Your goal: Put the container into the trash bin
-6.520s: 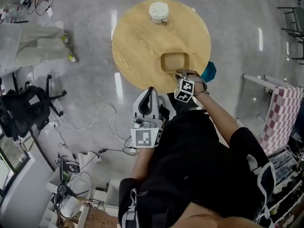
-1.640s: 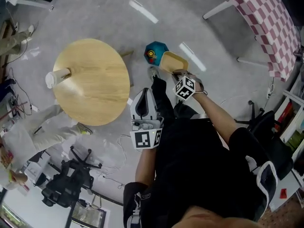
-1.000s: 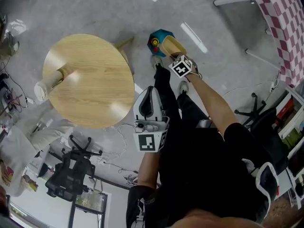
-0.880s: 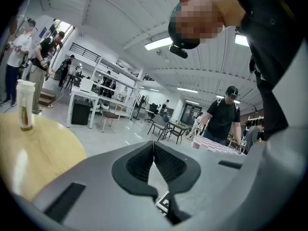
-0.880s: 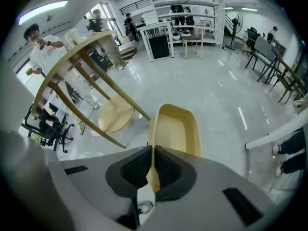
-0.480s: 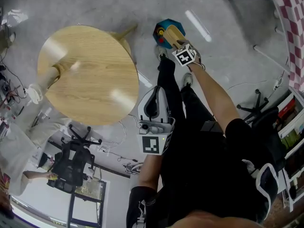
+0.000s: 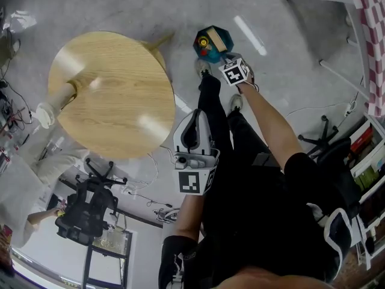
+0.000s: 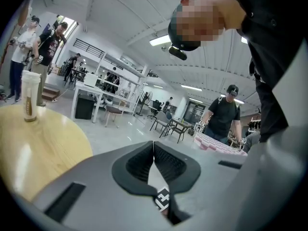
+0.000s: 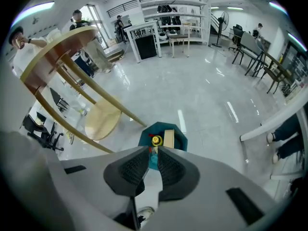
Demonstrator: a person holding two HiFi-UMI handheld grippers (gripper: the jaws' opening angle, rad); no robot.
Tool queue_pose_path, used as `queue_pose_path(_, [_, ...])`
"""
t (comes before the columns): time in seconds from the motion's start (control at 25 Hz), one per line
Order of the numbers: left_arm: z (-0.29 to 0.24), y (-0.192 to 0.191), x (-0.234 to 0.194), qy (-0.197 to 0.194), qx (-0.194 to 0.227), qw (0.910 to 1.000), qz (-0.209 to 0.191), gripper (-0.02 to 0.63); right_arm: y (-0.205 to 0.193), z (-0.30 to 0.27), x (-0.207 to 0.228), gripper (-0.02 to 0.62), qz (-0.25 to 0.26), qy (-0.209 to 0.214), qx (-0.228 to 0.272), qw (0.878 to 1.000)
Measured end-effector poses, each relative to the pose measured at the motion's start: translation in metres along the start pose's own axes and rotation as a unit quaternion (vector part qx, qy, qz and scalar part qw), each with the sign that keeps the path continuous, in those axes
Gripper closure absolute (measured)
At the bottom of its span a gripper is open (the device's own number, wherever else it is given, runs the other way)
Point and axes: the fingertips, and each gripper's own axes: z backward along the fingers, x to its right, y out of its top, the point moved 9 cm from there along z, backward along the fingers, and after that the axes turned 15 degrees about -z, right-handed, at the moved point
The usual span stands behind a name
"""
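The container [image 9: 169, 137], a tan boxy thing, sits inside the teal trash bin [image 9: 179, 139] on the floor, standing on edge against the bin's inner wall. Next to it in the bin there's a small round yellow thing [image 9: 156, 140]; honestly can't tell what it is from here. The right gripper [image 9: 153, 150] hangs just above the bin pointing steeply down. Its jaws are opening, with a gap between the pads and nothing in it. The left gripper [image 8: 153, 148] is well away from the bin, held near the person's body, with its pads pressed together on nothing. The round wooden table [image 7: 111, 92] stands just beside the bin, and a pale cup [image 7: 45, 113] sits at the table's far edge from it.
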Motion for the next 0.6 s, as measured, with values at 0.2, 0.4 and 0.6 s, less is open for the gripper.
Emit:
queue_pose_path(0.2, [0.009,0.007,0.012,0.000,0.009,0.9999,-0.008,0.595,-0.004,0.025,0.001,0.552,0.000,-0.005,0.018,1.000])
queue_pose_path(0.4, [0.028,0.016,0.030,0.000,0.026,0.9994,-0.022,0.595,-0.010,0.066,-0.005,0.560,0.026,0.005,0.050,0.998])
queue_pose_path(0.6, [0.064,0.034,0.056,0.003,0.055,0.9977,-0.040,0.595,-0.023,0.136,-0.022,0.565,0.050,0.021,0.097,0.994])
